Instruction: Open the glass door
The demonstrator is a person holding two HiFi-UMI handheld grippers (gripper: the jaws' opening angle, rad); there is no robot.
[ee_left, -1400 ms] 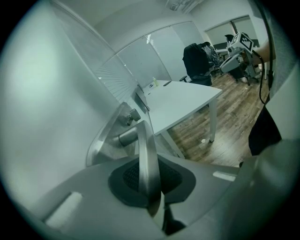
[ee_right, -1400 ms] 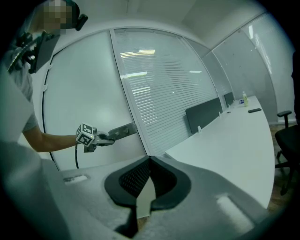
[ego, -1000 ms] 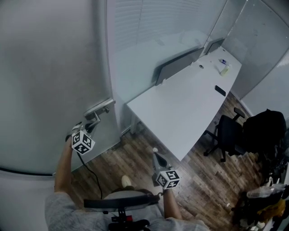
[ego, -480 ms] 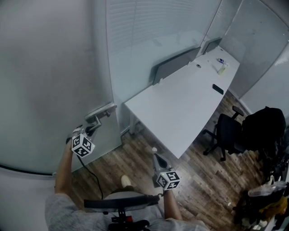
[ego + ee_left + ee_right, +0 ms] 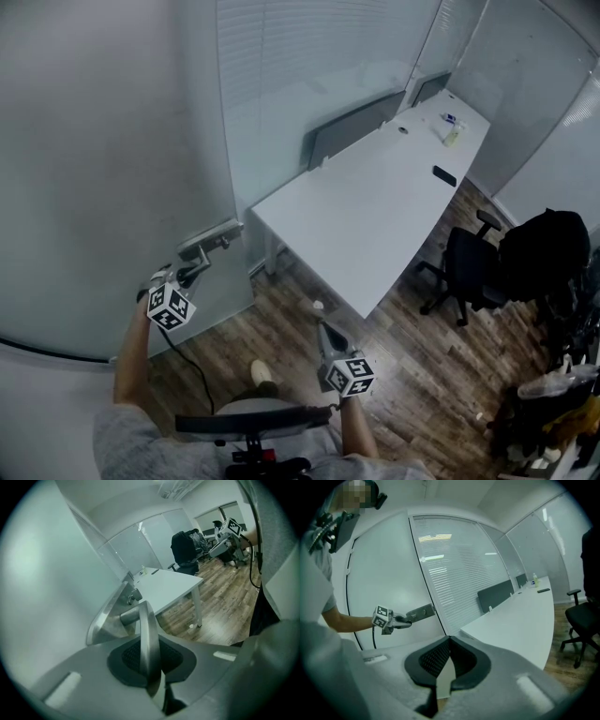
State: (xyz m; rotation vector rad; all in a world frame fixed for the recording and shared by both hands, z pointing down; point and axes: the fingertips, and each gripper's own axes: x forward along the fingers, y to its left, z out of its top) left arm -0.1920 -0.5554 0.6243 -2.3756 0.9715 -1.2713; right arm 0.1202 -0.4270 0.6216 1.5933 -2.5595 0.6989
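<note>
The frosted glass door [image 5: 103, 178] fills the left of the head view, and its edge stands away from the blinds-covered glass wall [image 5: 309, 75]. A metal lever handle [image 5: 208, 240] on a plate sits at that edge. My left gripper [image 5: 190, 272] is shut on the lever [image 5: 147, 634], which runs upright between the black pads [image 5: 129, 656] in the left gripper view. My right gripper [image 5: 323, 328] hangs free over the wood floor, shut with nothing in it [image 5: 449, 640]. From the right gripper view the left gripper [image 5: 400, 622] is seen on the handle plate [image 5: 421, 613].
A long white desk [image 5: 375, 202] with a grey screen [image 5: 342, 131] stands just past the door edge. A black office chair [image 5: 464, 267] and a dark bag [image 5: 544, 248] are at the right, with clutter at the lower right [image 5: 548, 412]. A cable [image 5: 192, 366] hangs from the left gripper.
In the head view the desk and glass wall have slid left and up, and the door edge with them. The left gripper stays on the handle. The right gripper keeps its pose.
</note>
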